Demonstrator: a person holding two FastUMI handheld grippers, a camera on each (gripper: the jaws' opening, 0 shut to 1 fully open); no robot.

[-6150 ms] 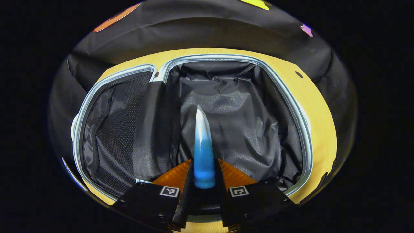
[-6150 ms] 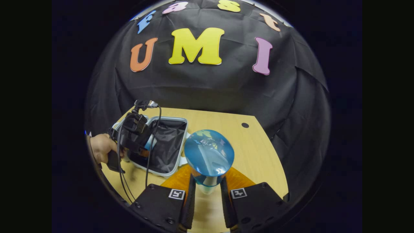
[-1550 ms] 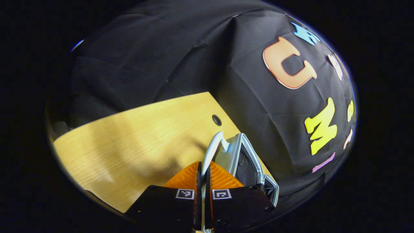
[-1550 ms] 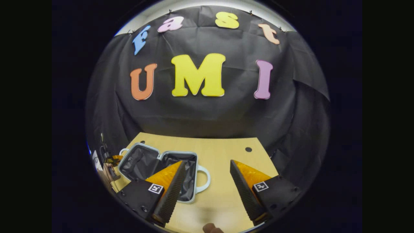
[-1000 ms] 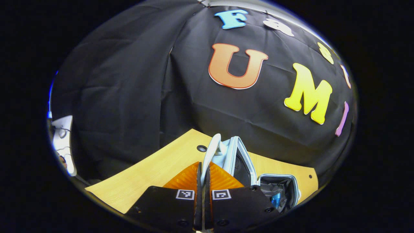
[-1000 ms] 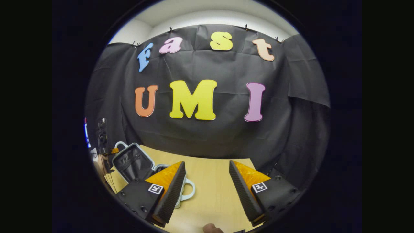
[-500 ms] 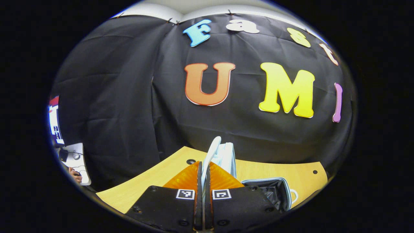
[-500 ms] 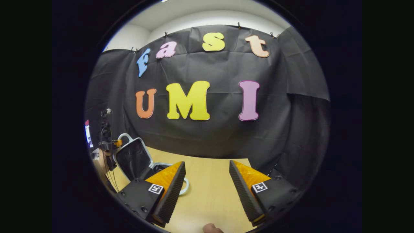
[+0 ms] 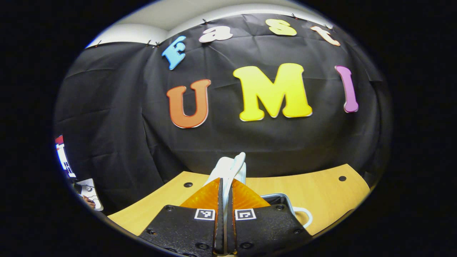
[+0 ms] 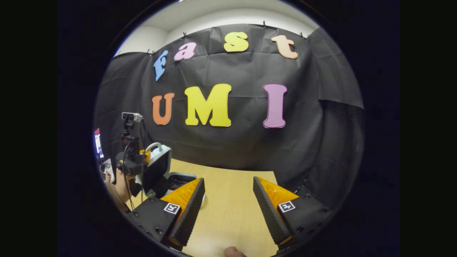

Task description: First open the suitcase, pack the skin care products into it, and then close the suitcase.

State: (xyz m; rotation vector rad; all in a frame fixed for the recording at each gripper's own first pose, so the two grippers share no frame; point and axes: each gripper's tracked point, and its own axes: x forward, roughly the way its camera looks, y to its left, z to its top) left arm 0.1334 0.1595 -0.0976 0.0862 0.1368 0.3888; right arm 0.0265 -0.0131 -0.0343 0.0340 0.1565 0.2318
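Note:
My left gripper [image 9: 225, 180] is shut on the white handle [image 9: 236, 165] of the suitcase lid [image 9: 220, 167], which I see edge-on, raised off the table. The suitcase base [image 9: 282, 200] lies on the table to the right, with its own white handle [image 9: 304, 215]. In the right gripper view the lid [image 10: 157, 168] stands tilted over the base [image 10: 179, 179], with the left gripper [image 10: 137, 157] and a hand [image 10: 123, 184] at its handle [image 10: 154, 145]. My right gripper [image 10: 228, 200] hangs open over bare table, holding nothing. The base's contents are hidden.
The wooden table [image 9: 321, 189] has small round holes near its back corners [image 9: 342, 178]. The black cloth wall closes in the back and sides. A cable runs down from the left gripper [image 10: 125, 185]. Bare tabletop [image 10: 228, 214] lies between my right fingers.
The left gripper has swung the lid up from lying flat to standing tilted over the base, turning to the right with it. The right gripper stays open and has barely moved.

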